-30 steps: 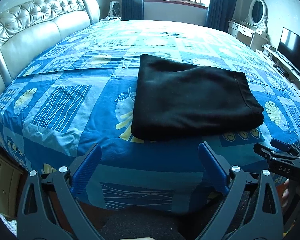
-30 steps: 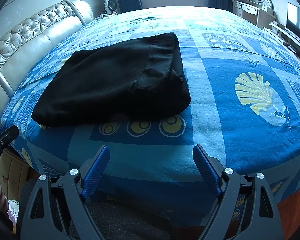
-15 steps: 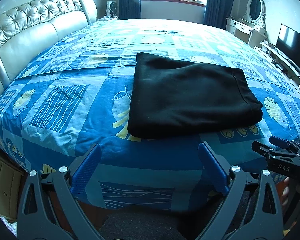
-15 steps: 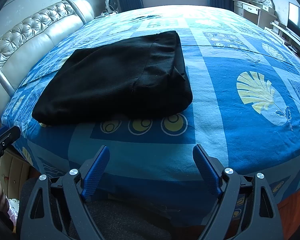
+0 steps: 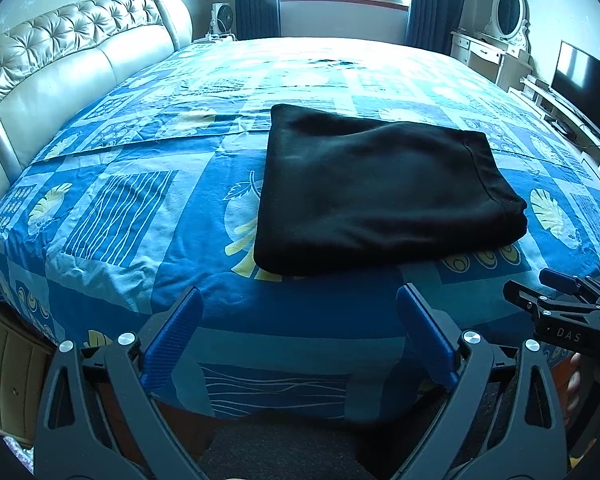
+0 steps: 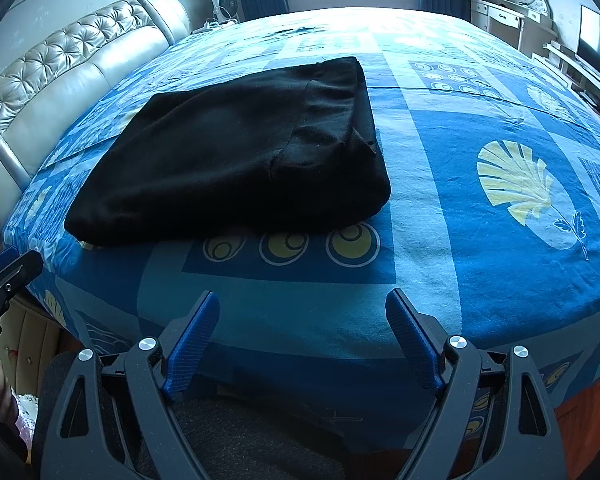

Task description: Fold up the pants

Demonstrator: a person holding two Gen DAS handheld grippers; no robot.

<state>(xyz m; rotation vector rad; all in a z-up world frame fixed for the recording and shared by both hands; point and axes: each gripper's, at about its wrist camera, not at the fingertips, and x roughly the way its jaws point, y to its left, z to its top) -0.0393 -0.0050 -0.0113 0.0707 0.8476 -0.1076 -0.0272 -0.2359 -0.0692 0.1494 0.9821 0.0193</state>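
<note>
Black right hand-held gripper [image 5: 556,300], white "DAS" lettering, beside folded pants [image 5: 380,192]

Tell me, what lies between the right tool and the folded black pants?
Only bare blue bedspread, printed with three yellow circles; the right wrist view shows it between the open right tool and pants.

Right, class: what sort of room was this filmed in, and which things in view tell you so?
Most likely a home bedroom. A large bed with a tufted headboard fills the view, folded black pants lie on it, and a dressing table with an oval mirror stands by the wall.
</note>
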